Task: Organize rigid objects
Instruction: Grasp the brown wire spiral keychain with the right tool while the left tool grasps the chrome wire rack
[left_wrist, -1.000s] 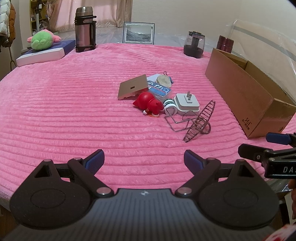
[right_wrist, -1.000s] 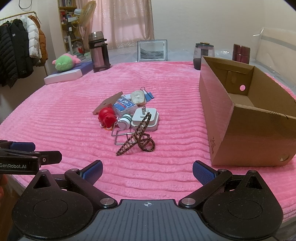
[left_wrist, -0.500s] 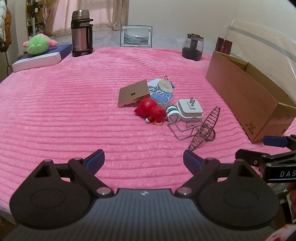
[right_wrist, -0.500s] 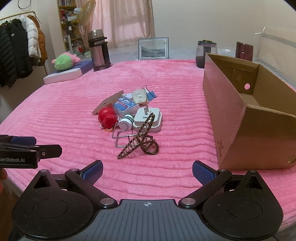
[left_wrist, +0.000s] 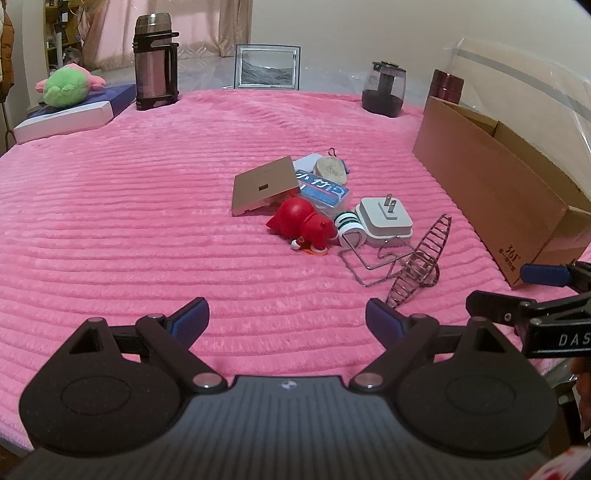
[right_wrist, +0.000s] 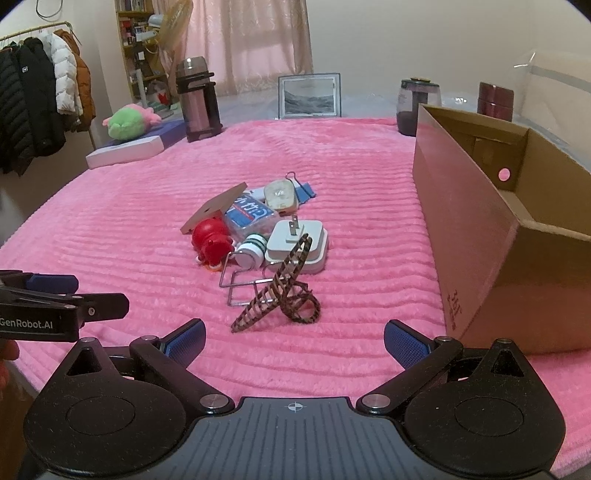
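Showing the cardboard box's (right_wrist: 480, 206) inside, only right view; both claws spread, empty

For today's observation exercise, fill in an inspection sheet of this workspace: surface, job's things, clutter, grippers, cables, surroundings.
Surface: pink blanket, ridged.
Job's things: red toy, white plug, brown hair clip, wire stand, tan board piled together; open cardboard box beside them, nothing seen inside.
Clutter: flask, picture frame, green plush.
Grippers: left gripper and right gripper open, fingers holding nothing.
Cables: nothing seen.
Surroundings: coats, curtains.
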